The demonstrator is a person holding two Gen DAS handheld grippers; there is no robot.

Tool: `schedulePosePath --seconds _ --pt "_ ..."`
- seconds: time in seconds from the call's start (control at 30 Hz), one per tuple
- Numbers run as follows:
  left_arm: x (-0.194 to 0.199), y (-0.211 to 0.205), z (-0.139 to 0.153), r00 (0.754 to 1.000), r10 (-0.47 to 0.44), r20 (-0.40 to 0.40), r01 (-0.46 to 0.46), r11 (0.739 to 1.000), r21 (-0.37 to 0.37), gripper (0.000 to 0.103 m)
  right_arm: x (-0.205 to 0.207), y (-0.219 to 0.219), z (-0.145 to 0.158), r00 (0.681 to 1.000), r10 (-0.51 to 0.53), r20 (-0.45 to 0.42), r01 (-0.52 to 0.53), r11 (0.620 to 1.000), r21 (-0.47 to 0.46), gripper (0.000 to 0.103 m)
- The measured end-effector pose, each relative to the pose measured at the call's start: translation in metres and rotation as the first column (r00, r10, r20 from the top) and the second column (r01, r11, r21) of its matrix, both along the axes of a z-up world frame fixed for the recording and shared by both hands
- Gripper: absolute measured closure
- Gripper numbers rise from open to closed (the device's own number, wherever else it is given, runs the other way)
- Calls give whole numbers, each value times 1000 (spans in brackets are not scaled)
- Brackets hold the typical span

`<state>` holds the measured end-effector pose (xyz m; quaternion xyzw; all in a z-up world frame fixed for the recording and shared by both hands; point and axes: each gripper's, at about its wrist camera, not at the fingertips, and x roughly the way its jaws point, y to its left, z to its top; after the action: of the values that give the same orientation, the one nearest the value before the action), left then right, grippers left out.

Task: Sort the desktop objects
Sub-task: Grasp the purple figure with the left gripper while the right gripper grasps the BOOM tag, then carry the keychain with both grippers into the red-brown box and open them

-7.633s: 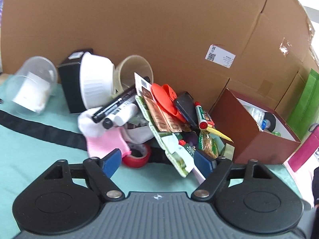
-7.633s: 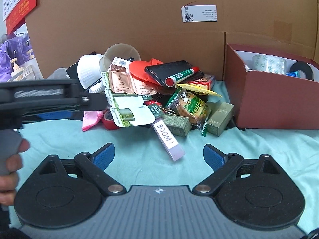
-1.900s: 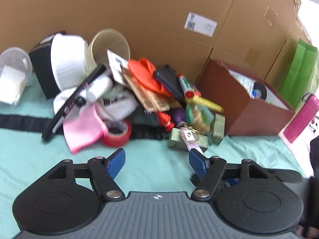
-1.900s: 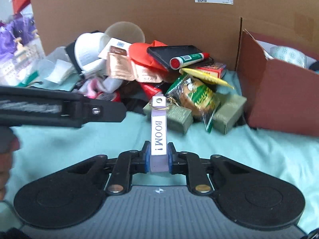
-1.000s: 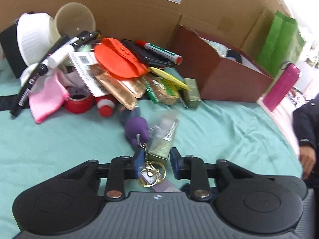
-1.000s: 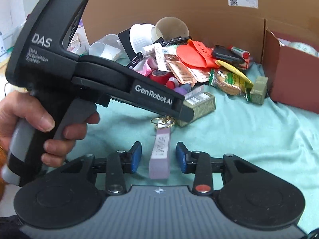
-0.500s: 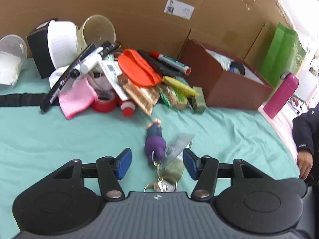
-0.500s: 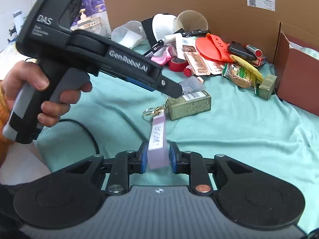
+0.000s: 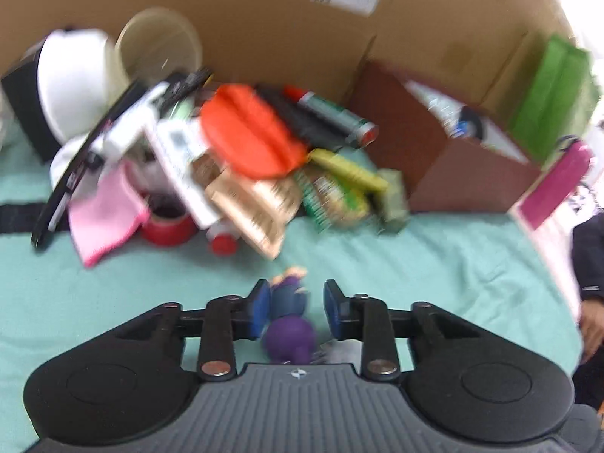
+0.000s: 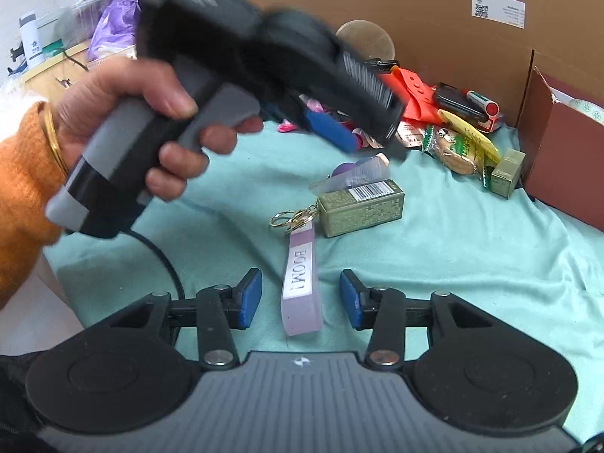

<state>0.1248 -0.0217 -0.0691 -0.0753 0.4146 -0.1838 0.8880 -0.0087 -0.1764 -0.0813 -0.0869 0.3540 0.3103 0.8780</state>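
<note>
At lower centre of the right wrist view, the right gripper (image 10: 298, 298) has just been opening; the lilac keychain strap (image 10: 301, 283) lies loose between its pads. The left gripper (image 9: 296, 307) has just been closing around the purple figure (image 9: 288, 324), apparently without gripping; blur hides contact.

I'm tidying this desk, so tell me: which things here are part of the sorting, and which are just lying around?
Part of the sorting:
BOOM strap
purple doll
green box
red tape roll
snack packet
brown box

Just lying about:
green bag
pink bottle
cardboard wall
</note>
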Motion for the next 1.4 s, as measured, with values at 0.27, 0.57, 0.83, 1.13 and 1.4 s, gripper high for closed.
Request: schedulePosePath --seconds 0.27,0.57,0.83,1.13,1.4 --pt "-2 -1 -3 999 -49 9 48 999 13 82 3 8 -4 1000 -9 30 9 1000 -21 60" --pt "-30 30 34 996 22 90 -16 998 -64 83 1 5 2 999 -25 31 25 999 23 88" --pt "-49 29 83 977 10 214 17 992 -124 83 -11 -4 41 995 1 98 -17 987 161 88" --pt "-53 -3 133 938 -63 341 115 985 -132 83 -17 -35 80 969 -90 229 46 981 191 88" --pt "-26 -56 161 915 -151 375 216 966 -140 83 -8 -81 109 909 -233 346 171 965 199 88"
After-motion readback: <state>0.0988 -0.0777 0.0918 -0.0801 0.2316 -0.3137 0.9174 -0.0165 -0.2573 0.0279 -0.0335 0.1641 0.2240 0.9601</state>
